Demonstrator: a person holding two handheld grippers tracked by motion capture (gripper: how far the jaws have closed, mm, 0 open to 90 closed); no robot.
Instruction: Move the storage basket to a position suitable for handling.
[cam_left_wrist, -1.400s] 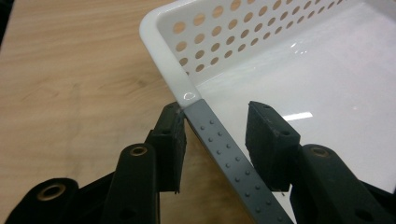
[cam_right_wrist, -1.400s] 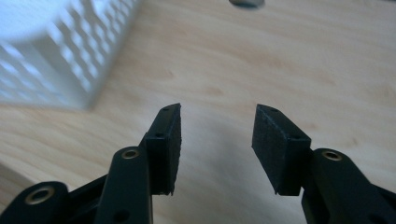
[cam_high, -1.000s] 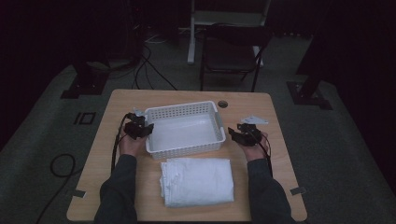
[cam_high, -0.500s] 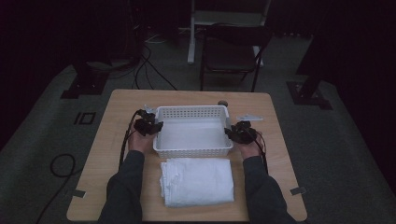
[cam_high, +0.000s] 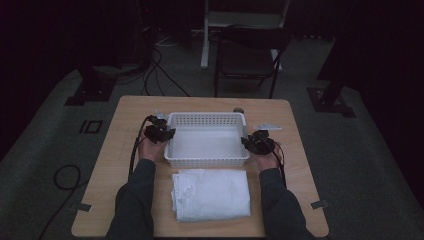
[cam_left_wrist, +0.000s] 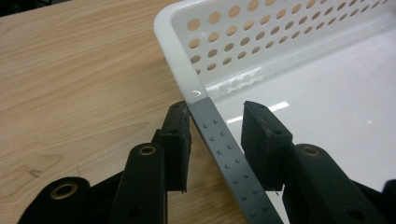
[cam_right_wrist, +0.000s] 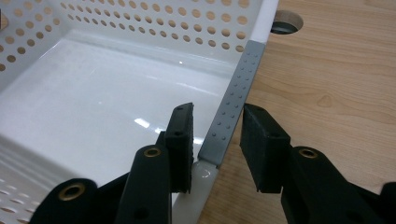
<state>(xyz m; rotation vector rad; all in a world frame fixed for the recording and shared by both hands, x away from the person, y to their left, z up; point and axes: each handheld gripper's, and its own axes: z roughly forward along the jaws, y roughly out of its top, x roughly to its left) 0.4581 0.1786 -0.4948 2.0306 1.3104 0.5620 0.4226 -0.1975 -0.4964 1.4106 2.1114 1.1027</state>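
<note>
White perforated plastic formed the basket (cam_high: 207, 139), which sat on the far half of the wooden table (cam_high: 120, 145) with its long axis running left to right across the table and its open top facing up. Each short end carried a grey dotted strip along the rim. The left gripper (cam_high: 159, 133) stood at the basket's left end; in the left gripper view its jaws were spread, straddling the grey strip (cam_left_wrist: 224, 149), with the outer pad touching or nearly touching the rim and the inner pad standing apart from it over the basket floor. The right gripper (cam_high: 257, 142) stood at the basket's right end, likewise spread, one pad inside the basket and the other outside over the table, with the grey strip (cam_right_wrist: 231, 109) between them and a gap on the outer side. A folded white cloth (cam_high: 210, 194) lay on the near half of the table, just beside the basket's near wall. A round hole (cam_right_wrist: 286, 22) in the table showed beyond the basket's corner in the right gripper view.
</note>
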